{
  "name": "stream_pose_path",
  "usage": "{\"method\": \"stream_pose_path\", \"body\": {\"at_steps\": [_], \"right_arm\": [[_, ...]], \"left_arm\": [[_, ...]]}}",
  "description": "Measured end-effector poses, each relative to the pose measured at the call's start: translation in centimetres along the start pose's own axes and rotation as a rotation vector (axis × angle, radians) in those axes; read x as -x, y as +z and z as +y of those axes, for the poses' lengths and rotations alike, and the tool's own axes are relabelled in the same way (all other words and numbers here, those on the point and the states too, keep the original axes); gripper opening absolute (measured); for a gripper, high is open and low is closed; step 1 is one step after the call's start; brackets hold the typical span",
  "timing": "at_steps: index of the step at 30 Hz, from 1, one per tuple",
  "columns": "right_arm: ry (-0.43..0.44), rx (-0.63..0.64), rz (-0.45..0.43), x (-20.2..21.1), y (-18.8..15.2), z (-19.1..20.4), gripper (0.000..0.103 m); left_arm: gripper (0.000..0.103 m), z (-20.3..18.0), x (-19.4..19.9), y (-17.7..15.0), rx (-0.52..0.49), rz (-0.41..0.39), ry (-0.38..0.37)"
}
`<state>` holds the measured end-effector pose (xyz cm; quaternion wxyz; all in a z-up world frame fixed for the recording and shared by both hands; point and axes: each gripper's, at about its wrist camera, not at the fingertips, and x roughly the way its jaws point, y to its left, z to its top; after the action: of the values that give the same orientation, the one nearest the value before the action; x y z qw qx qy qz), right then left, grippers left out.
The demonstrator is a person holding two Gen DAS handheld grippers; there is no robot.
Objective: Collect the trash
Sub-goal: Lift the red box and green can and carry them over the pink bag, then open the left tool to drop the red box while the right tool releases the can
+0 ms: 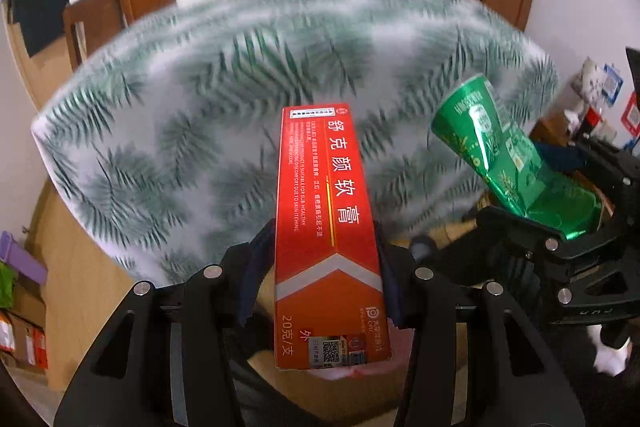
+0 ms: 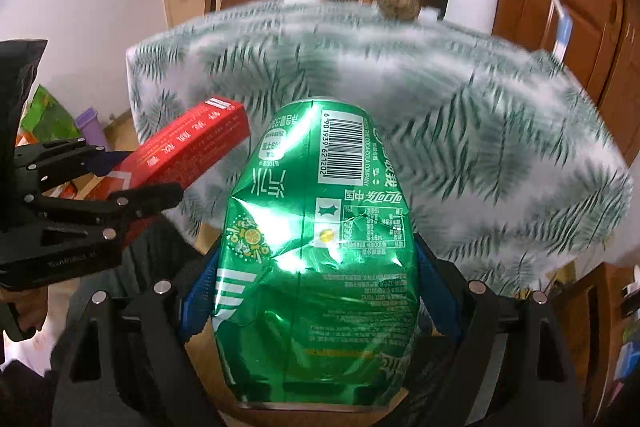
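My left gripper (image 1: 328, 275) pinches a red ointment box (image 1: 324, 227) by its long sides, the box sticking out ahead of the pads and clear of the bench (image 1: 180, 131). To its right, my right gripper (image 2: 316, 291) is clamped on a crushed green soda can (image 2: 316, 247), jaws set wide around its dented body, and it too hangs in the air.

So I judge the picking-up part done for these two pieces: both are off the bench's palm-leaf cloth and in my grip. What is left is getting rid of them, and no bin or bag shows clearly in either view, so I cannot tell where they go.

On the far edge of the bench a brownish fuzzy clump (image 2: 400, 1) sits alone. It may be trash still to collect, though it is too blurred to be sure.
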<state>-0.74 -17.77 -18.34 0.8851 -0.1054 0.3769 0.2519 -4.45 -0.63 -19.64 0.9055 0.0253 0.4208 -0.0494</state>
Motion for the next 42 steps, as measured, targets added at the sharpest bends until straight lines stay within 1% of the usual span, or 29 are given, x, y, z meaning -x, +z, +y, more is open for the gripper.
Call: {"method": "stream_pose_path", "body": {"at_steps": [2,6,10,16,23,29,33,40,42], "right_arm": [[0.007,-0.004,0.039,-1.5,-1.4,0.1,0.085],[0.021,-0.008,0.132,-5.4,-4.3,0.2,0.085],[0.028,-0.009,0.213,-8.8,-6.3,-0.1,0.085],[0.042,-0.015,0.316,-13.0,-8.3,-0.4,0.085],[0.056,-0.025,0.408,-17.2,-10.1,-1.3,0.085],[0.07,-0.042,0.47,-19.9,-10.8,-1.7,0.085],[0.072,-0.054,0.496,-21.0,-11.3,-2.1,0.085],[0.078,-0.071,0.531,-22.6,-11.7,-2.9,0.085],[0.081,-0.074,0.541,-23.1,-11.8,-3.1,0.085]], "left_arm": [[0.048,-0.4,-1.5,-1.5,-0.007,0.039,-0.005],[0.048,-0.8,-5.7,-4.3,-0.022,0.149,-0.022],[0.048,-1.1,-9.4,-6.3,-0.035,0.244,-0.035],[0.048,-0.8,-14.1,-8.2,-0.05,0.353,-0.045],[0.048,-0.6,-19.4,-9.5,-0.032,0.479,-0.064],[0.048,-0.7,-23.6,-10.0,-0.026,0.55,-0.067],[0.048,-0.9,-25.8,-10.0,-0.02,0.592,-0.068],[0.049,-0.5,-28.1,-10.4,-0.021,0.641,-0.06],[0.052,-0.5,-28.3,-10.5,-0.022,0.645,-0.058]]}}
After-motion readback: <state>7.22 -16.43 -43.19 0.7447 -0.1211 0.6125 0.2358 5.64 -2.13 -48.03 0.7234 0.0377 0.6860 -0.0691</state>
